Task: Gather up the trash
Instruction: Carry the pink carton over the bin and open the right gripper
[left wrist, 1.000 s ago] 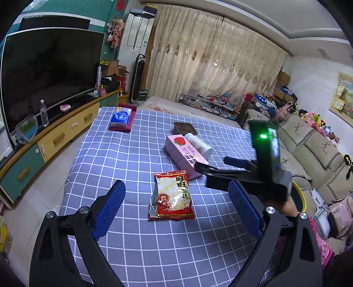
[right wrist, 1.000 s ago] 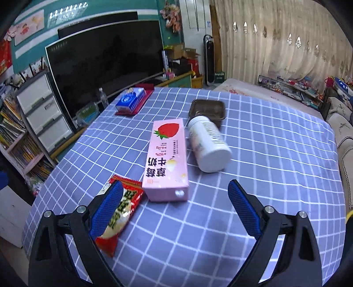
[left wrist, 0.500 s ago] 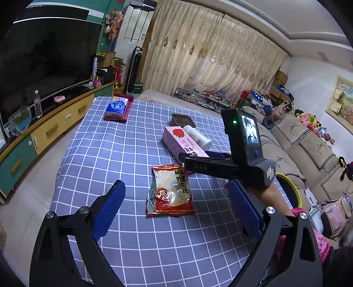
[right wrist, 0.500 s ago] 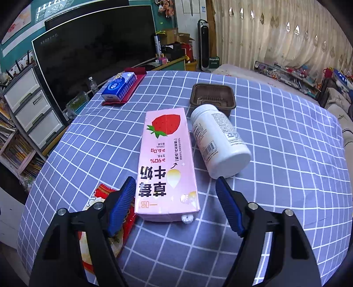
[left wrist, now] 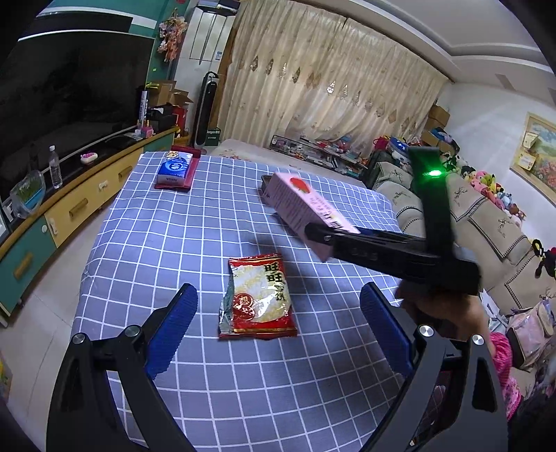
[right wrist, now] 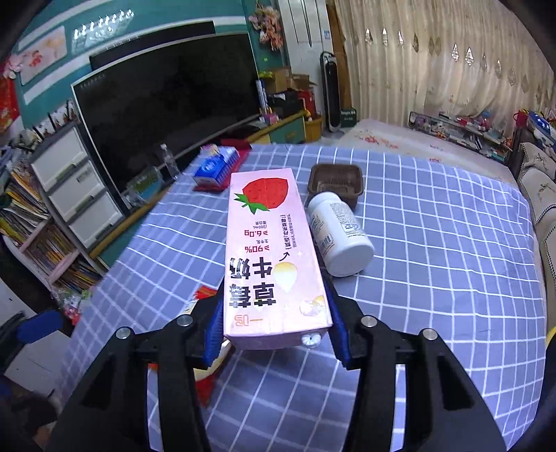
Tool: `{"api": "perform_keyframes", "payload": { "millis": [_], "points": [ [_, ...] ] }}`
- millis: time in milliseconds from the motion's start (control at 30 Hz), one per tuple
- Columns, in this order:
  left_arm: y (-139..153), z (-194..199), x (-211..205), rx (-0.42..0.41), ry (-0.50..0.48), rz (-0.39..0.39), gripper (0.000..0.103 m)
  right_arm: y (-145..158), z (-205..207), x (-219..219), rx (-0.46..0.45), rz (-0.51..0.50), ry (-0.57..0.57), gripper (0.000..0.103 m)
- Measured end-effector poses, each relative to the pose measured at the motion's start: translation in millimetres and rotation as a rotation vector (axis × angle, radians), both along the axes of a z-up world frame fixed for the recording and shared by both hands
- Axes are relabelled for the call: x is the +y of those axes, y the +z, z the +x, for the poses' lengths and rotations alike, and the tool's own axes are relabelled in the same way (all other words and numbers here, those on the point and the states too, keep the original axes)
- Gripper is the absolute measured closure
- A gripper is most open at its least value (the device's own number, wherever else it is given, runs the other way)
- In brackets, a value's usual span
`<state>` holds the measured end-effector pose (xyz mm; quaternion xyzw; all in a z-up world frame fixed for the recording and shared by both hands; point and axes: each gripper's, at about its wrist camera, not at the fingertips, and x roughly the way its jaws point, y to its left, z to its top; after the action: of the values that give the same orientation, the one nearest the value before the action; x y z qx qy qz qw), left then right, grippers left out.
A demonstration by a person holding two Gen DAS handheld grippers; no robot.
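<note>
Brightness: moderate indoor light in both views, even across the checked cloth of the bench (left wrist: 194, 222).
Source: daylight glows through the closed curtains (left wrist: 312, 80); a row of small lamps (right wrist: 100, 24) shines above the television (right wrist: 166, 104).
Shadows: soft and short under the snack packet (left wrist: 259, 295) and the white bottle (right wrist: 338, 236).
Glare: a green indicator light (left wrist: 433, 172) blooms; the television screen stays dark, with faint reflections.
Blur: the pink carton (left wrist: 305, 212) and the hand (left wrist: 448, 309) smear in the left view; bookshelves (right wrist: 38, 222) soft.
Distortion: strong fisheye bending, black vignette in the corners.
</note>
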<state>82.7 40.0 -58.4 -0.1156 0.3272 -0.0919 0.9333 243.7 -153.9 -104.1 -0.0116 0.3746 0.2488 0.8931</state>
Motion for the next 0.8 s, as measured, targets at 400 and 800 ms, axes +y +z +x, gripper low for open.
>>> {"api": "perform_keyframes", "payload": {
  "millis": [400, 800],
  "points": [
    [3.1, 4.5, -22.7, -0.004, -0.025, 0.026, 0.01, 16.8, -34.1, -100.2, -0.042, 0.045, -0.16, 0.055],
    [2.3, 16.8, -59.3, 0.013, -0.063, 0.051, 0.01, -2.5, -68.0, -260.7, -0.037, 0.024, -0.493, 0.055]
  ]
}}
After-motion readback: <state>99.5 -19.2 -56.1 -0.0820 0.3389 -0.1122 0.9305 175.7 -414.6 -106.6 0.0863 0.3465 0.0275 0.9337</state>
